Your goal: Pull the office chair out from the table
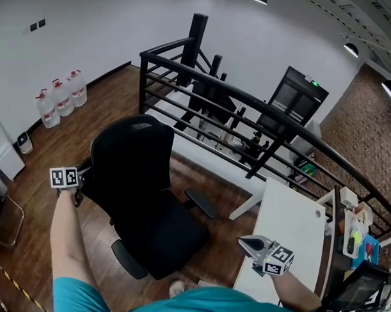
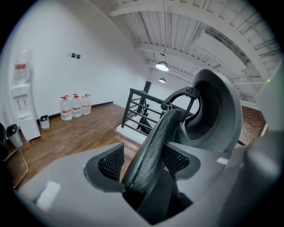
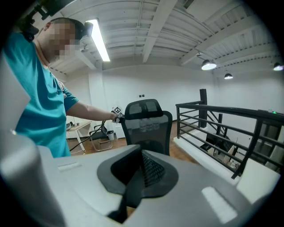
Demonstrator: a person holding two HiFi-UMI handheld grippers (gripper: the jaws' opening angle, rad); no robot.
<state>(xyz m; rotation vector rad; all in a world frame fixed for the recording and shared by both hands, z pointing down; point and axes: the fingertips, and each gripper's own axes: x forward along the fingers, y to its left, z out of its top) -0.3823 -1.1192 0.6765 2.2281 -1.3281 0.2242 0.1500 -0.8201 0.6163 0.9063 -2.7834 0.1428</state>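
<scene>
A black mesh office chair [image 1: 145,186] stands on the wood floor, away from the white table [image 1: 284,226], its seat facing the railing. My left gripper [image 1: 80,185] is at the left edge of the chair's back. In the left gripper view that edge [image 2: 155,142] runs up between the pads, with floor showing beside the left pad [image 2: 111,163], so the jaws are open around it. The headrest [image 2: 217,115] curves above. My right gripper [image 1: 250,245] hovers over the table's near end, shut and holding nothing. The right gripper view shows the chair [image 3: 146,126] from behind.
A black metal railing [image 1: 245,105] runs behind the chair, with a drop beyond it. Three water bottles [image 1: 60,96] stand by the far wall, next to a water dispenser [image 2: 22,106]. A folding chair [image 1: 6,223] is at the left edge.
</scene>
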